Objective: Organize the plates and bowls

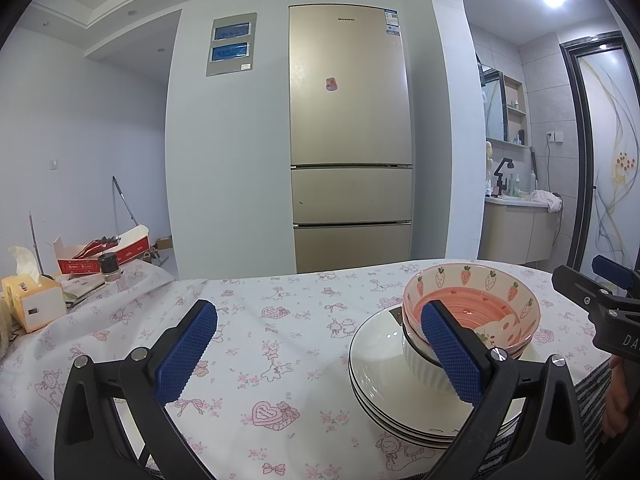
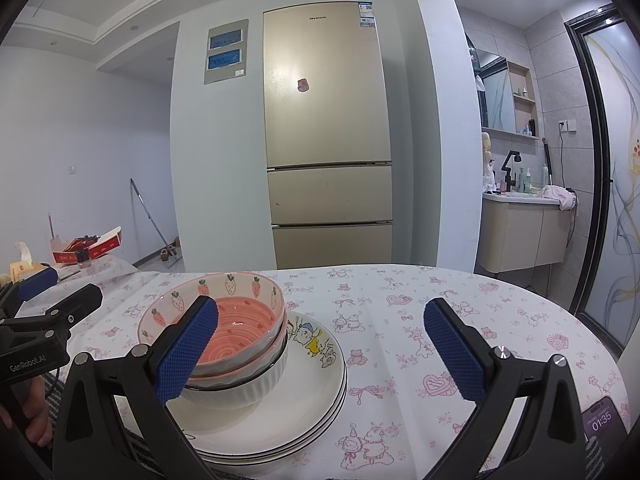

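Hovering level over the table (image 1: 256, 320), the left gripper (image 1: 320, 354) has its jaws spread wide and empty, with the bowls (image 1: 472, 308) at its 2 o'clock; the right gripper (image 2: 320, 354) is likewise spread and empty, the bowls (image 2: 216, 312) at its 10 o'clock. Three bowls sit nested on a stack of plates (image 2: 280, 408) near the table's front edge. Each gripper's inner finger hides part of the stack, the plates' front rims are cut off behind the gripper frames, and a phone (image 2: 604, 420) at 4 o'clock is cropped.
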Available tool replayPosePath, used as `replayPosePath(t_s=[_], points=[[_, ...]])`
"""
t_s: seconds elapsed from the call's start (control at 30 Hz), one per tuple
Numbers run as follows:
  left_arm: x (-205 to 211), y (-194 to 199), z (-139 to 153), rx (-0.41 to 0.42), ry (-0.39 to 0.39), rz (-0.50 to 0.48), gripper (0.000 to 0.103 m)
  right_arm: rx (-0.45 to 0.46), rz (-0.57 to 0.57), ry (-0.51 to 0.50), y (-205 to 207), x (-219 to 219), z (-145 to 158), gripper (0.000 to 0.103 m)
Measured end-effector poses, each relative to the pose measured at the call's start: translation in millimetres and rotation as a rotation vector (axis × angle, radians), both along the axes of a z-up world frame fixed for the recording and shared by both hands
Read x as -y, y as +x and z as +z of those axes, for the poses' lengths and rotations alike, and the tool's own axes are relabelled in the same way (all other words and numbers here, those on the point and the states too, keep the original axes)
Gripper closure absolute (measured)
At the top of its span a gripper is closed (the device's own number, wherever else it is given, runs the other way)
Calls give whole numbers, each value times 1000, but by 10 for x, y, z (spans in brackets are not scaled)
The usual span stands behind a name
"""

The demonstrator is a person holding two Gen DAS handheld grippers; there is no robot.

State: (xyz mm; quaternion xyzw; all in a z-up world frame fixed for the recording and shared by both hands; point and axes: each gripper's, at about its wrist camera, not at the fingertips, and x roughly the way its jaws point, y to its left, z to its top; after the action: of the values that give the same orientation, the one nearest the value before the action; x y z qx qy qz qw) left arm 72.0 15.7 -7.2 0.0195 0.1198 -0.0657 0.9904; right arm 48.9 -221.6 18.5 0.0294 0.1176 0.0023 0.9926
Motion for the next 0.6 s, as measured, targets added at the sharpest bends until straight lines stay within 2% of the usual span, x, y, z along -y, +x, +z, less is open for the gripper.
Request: replayPosePath(t_s=[0.6], points=[[-1,4,1,-5,2,2,0,-1,0,0,-2,3,1,0]])
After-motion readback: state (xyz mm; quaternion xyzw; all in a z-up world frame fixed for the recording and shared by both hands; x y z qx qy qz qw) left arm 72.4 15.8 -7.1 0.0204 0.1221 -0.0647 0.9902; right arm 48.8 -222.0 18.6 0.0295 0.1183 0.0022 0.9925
